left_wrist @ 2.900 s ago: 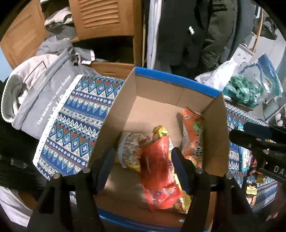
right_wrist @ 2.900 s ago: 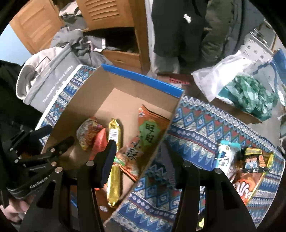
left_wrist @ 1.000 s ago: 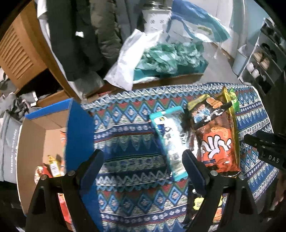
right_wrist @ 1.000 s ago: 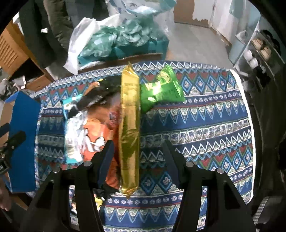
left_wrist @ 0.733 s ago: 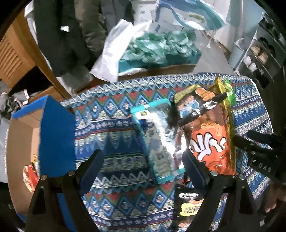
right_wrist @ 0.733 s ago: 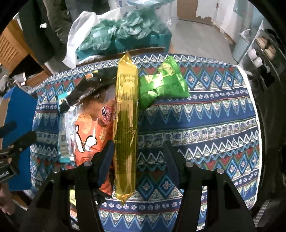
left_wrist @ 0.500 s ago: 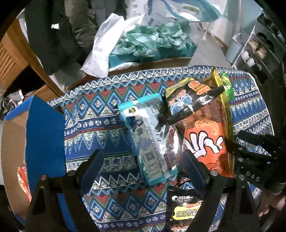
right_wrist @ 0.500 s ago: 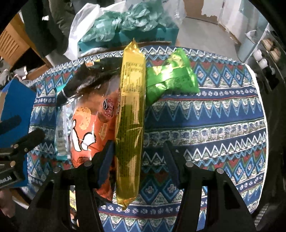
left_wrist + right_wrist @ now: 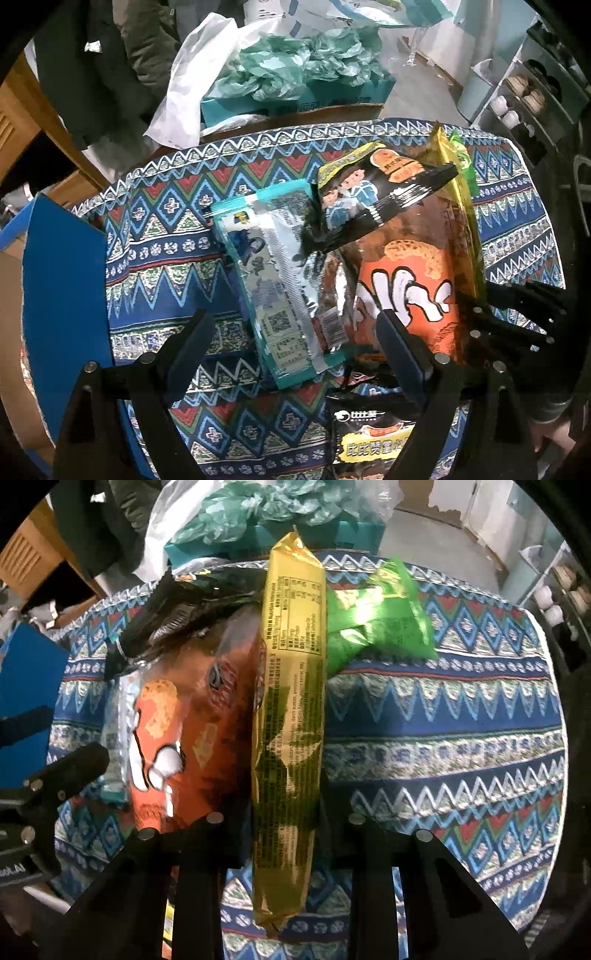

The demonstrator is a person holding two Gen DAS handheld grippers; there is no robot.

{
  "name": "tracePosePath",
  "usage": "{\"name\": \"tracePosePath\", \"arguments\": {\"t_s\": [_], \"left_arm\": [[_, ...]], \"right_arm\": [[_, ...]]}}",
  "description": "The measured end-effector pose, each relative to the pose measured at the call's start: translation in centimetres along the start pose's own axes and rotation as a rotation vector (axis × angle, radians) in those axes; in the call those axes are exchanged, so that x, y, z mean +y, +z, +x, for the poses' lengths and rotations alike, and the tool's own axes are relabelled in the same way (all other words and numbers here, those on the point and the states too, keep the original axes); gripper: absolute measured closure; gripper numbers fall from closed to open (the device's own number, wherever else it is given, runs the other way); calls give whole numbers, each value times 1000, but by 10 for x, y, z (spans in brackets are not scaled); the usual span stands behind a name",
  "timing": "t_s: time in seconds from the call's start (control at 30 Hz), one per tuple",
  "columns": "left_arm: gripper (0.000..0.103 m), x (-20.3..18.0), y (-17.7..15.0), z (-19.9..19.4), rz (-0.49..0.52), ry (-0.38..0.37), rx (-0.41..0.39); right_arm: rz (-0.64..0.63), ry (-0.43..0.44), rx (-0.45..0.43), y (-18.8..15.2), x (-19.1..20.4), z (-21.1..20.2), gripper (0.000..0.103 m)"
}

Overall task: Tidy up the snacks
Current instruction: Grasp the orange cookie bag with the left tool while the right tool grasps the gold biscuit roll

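Snack packs lie on a patterned tablecloth [image 9: 155,258]. My left gripper [image 9: 291,339] is open just above a teal and silver pack [image 9: 273,280]. Beside it lie an orange bag [image 9: 410,280], a black cartoon bag [image 9: 373,199] and a black pack [image 9: 373,439]. My right gripper [image 9: 284,812] has closed on a long gold pack [image 9: 291,686], which passes between its fingers. The orange bag [image 9: 192,720] lies to its left, a green bag [image 9: 376,620] to its right. The cardboard box's blue flap [image 9: 62,288] is at the left.
A teal box of green tissue [image 9: 295,81] and a white plastic bag [image 9: 188,81] sit beyond the table's far edge. Dark coats [image 9: 92,55] hang behind. Shelves with cups [image 9: 517,107] stand at the right. The tablecloth is bare right of the gold pack [image 9: 443,738].
Both grippers swung from the box to the snack pile and came down closer. The right gripper's fingers narrowed from open onto the gold pack. The left stayed open.
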State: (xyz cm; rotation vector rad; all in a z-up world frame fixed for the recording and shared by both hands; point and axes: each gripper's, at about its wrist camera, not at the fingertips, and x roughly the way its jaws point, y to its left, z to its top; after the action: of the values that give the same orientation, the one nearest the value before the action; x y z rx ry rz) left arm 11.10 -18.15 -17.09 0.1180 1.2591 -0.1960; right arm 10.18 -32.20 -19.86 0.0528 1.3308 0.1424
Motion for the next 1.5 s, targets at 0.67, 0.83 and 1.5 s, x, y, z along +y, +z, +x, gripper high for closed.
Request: {"name": "tracePosePath", "arguments": {"t_s": [0.67,0.83,1.5], "left_arm": [[13,-29,17,12,-123,-124,54],[9,-34,23,24,-128,-128,68],[30,-47,21,51,-173,-334,141]], "right_arm": [[22,-107,-19,-28,-40,-28,77],[27,-94,-11,-28,-42,-22,77],[45,-97,-3,-31,-45,-20,77]]}}
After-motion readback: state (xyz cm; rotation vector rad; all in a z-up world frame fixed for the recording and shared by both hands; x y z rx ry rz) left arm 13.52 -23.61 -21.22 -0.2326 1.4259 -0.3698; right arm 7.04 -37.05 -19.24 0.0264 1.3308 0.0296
